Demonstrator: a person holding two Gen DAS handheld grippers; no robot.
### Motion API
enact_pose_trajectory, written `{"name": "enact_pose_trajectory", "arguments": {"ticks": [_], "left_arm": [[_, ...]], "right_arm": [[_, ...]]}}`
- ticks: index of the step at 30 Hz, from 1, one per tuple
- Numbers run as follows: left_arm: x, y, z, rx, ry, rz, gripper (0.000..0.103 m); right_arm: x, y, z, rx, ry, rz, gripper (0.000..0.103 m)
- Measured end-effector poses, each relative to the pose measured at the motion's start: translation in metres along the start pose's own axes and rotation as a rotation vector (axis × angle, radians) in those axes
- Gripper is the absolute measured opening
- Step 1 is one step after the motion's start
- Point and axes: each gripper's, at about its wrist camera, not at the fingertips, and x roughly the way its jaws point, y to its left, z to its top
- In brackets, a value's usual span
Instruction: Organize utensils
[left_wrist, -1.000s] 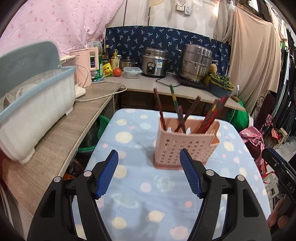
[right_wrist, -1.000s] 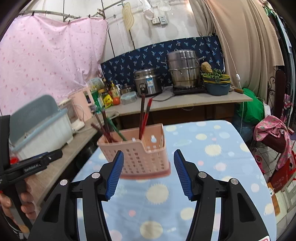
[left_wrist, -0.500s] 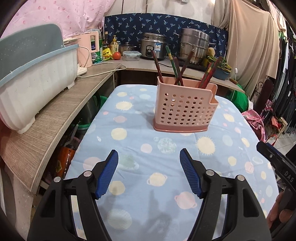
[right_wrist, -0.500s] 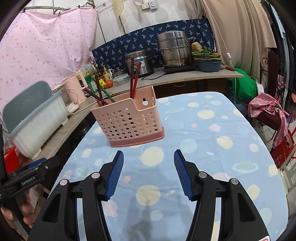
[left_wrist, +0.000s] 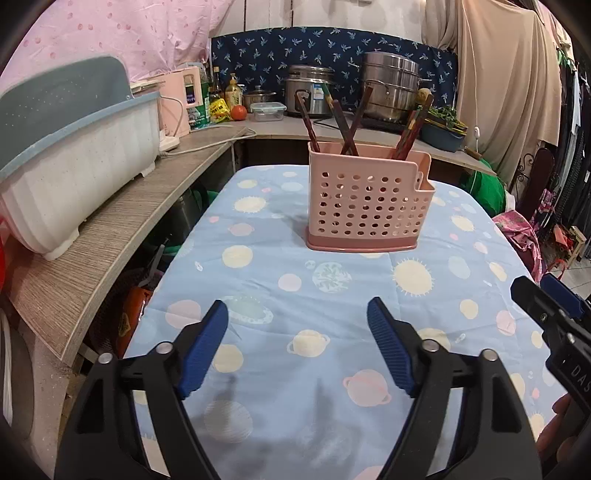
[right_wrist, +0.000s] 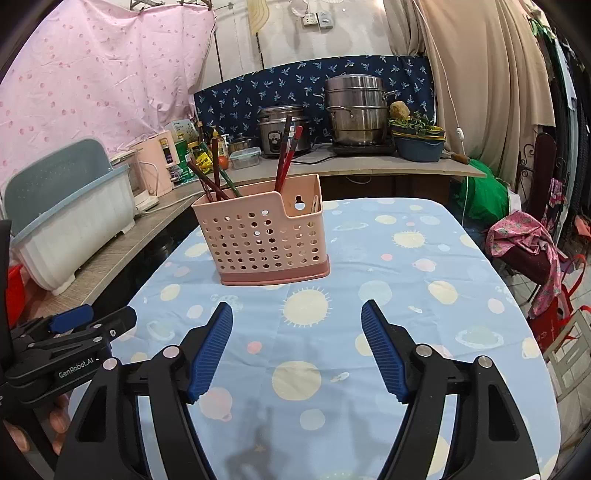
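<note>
Left gripper (left_wrist: 297, 314) is at frame bottom, jaws opening w/ nothing between them. Right gripper (right_wrist: 296, 317) likewise: opening, empty. Pink perforated utensil holder (left_wrist: 364, 201) stands upright at frame center on the planet-print tablecloth (left_wrist: 332, 354), well apart from both grippers, w/ dark chopsticks (left_wrist: 347, 122) leaning inside.

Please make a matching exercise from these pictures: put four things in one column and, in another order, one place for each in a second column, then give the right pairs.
Things:
1. chopsticks
2. pink holder
3. white dish rack
4. steel steamer pot

Places:
A. on the wooden shelf at the left
B. on the back counter, by the blue cloth
C. standing inside the perforated holder
D. on the planet-print tablecloth

Pairs: 1-C, 2-D, 3-A, 4-B
</note>
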Motion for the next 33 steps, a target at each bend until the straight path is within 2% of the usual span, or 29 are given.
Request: {"name": "enact_pose_trajectory", "arguments": {"ticks": [2,6,8,18,19,20,21,33], "left_arm": [[-0.002,-0.002,0.000,0.000,-0.007,0.005,0.078],[-0.002,-0.005,0.001,0.005,-0.008,0.019,0.081],[-0.002,-0.006,0.000,0.009,-0.010,0.029,0.085],[0.000,-0.008,0.000,0.012,-0.015,0.050,0.091],[0.000,-0.008,0.000,0.011,-0.014,0.051,0.091],[0.001,-0.008,0.000,0.010,-0.014,0.052,0.092],[0.001,-0.008,0.000,0.010,-0.014,0.053,0.092],[0.002,-0.008,0.000,0.013,-0.012,0.054,0.096]], "right_arm": [[0.000,0.000,0.000,0.010,0.001,-0.004,0.077],[0.003,-0.002,0.000,0.020,0.020,-0.008,0.079],[0.004,-0.002,-0.001,0.023,0.023,-0.007,0.084],[0.007,0.001,-0.002,0.008,0.022,-0.038,0.087],[0.008,0.001,-0.002,0.007,0.021,-0.041,0.088],[0.008,0.001,-0.002,0.007,0.022,-0.042,0.096],[0.008,0.001,-0.002,0.006,0.020,-0.046,0.097],[0.012,0.005,-0.003,-0.011,0.031,-0.066,0.097]]}}
